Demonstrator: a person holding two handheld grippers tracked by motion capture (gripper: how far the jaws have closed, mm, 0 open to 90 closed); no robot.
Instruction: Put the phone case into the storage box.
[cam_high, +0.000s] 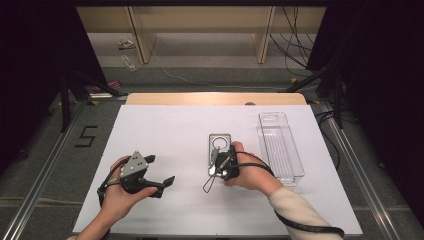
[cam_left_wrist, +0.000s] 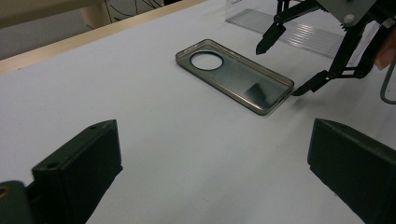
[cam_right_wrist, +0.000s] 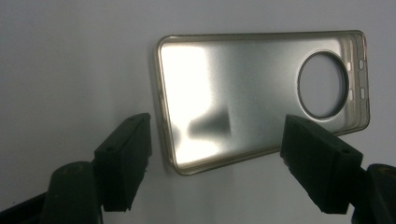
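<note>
- The phone case (cam_high: 220, 148) lies flat in the middle of the high view on the white table (cam_high: 165, 130), hollow side up, with its round camera opening at the far end. Lying open-face like that, its raised rim is free for jaws to close across its width.
- The right gripper (cam_high: 218, 165) sits at the near end of the case, just below centre of the high view. Its jaws stand wide open and hold nothing; in the right gripper view they straddle the near corner of the case (cam_right_wrist: 261, 93), one on each side. I judge this to be a line-up for a grasp across the short end.
- The left gripper (cam_high: 160, 175) rests in the lower left of the high view, well apart from the case. Its jaws are also spread wide and empty, aimed toward the case (cam_left_wrist: 233, 74), probably waiting.
- A clear plastic tray (cam_high: 280, 145) lies at the right of the high view, perhaps the case's destination.
</note>
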